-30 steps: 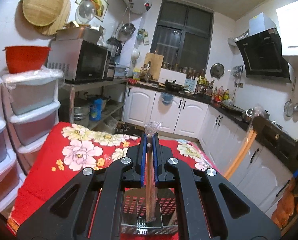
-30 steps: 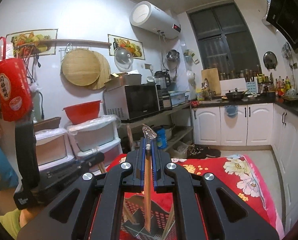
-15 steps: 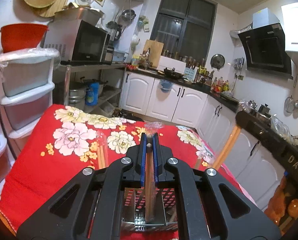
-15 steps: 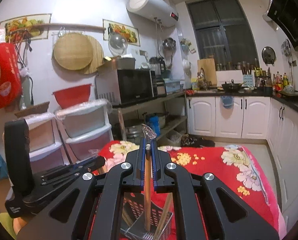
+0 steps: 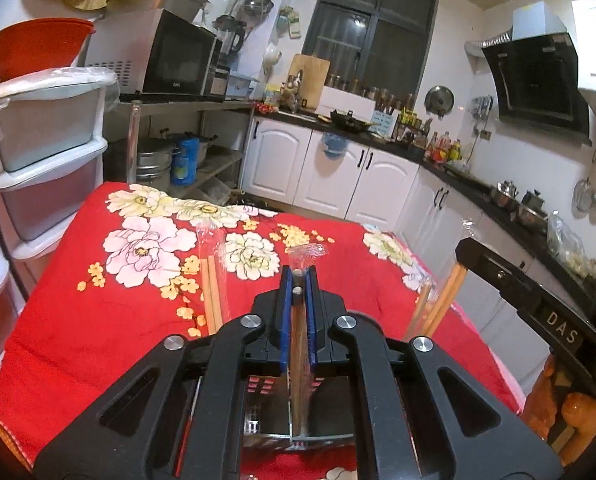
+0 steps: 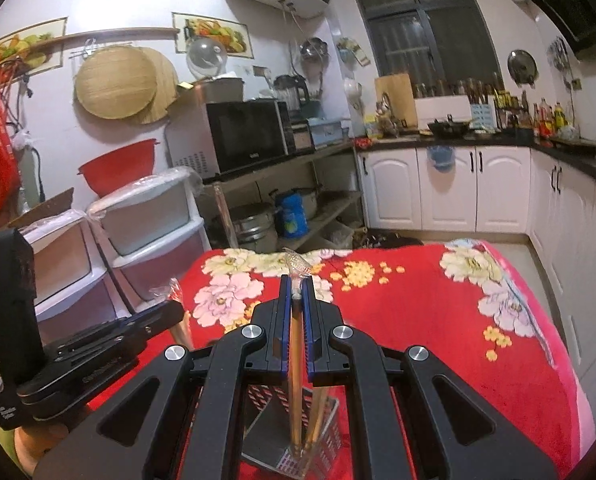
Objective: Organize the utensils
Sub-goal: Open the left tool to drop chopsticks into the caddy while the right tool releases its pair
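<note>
Kitchen w/ white cabinets (image 5: 330, 172), microwave (image 6: 246, 134) on a metal shelf, stacked plastic drawers (image 5: 46, 152); work surface is a table under a red floral cloth (image 5: 98, 312). Left gripper (image 5: 297, 280) jaws closed tight on wrapped chopsticks (image 5: 298, 368), lower ends down in the perforated metal holder (image 5: 258, 412); right gripper (image 6: 297, 282) likewise clamped on its own wrapped pair (image 6: 295, 364) over the same holder (image 6: 282, 432), one more pair already leaning inside. Another wrapped pair (image 5: 212, 280) lies loose on the cloth; holder mostly hidden behind gripper bodies, so compartments can't be told.
</note>
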`<state>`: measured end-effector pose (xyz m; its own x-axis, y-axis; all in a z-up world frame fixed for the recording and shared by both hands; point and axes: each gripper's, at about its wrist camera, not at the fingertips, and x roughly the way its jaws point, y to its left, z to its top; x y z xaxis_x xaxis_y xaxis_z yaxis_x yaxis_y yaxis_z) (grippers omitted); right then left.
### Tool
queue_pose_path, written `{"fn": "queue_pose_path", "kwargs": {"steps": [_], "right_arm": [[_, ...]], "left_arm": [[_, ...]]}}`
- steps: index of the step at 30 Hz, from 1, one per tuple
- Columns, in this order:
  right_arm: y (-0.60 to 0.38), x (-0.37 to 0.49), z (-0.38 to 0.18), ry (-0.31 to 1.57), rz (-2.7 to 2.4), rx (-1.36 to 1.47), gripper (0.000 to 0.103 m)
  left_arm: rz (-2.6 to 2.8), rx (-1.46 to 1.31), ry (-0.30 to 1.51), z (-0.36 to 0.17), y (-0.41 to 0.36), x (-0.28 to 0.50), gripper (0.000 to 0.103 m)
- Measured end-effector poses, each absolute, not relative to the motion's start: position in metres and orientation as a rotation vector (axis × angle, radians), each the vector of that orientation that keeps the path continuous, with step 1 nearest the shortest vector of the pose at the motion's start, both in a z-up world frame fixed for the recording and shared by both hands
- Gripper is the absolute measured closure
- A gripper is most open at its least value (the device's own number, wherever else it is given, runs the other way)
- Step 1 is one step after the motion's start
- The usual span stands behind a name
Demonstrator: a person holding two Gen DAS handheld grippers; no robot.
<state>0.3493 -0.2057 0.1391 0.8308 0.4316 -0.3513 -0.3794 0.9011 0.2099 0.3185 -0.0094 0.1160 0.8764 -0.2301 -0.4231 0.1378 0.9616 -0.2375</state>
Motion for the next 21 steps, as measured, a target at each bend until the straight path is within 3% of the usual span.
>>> {"fn": "queue_pose_path", "kwargs": {"steps": [10,13,21], "right_arm": [[-0.212,0.354,0.124,0.495,0.435,0.120,0.097],[-0.216,0.350,0.124,0.503,0.424,0.123,0.096],[-0.222,0.331,0.123,0.486,0.409,0.101,0.077]], "left_arm": [[-0.221,-0.198,0.499,0.110,-0.007,0.318,0.101],[-0.240,-0.189,0.504,0.109,-0.009,0.316,0.094],[-0.272,-0.209,0.500,0.108,-0.005,0.304,0.077]]}}
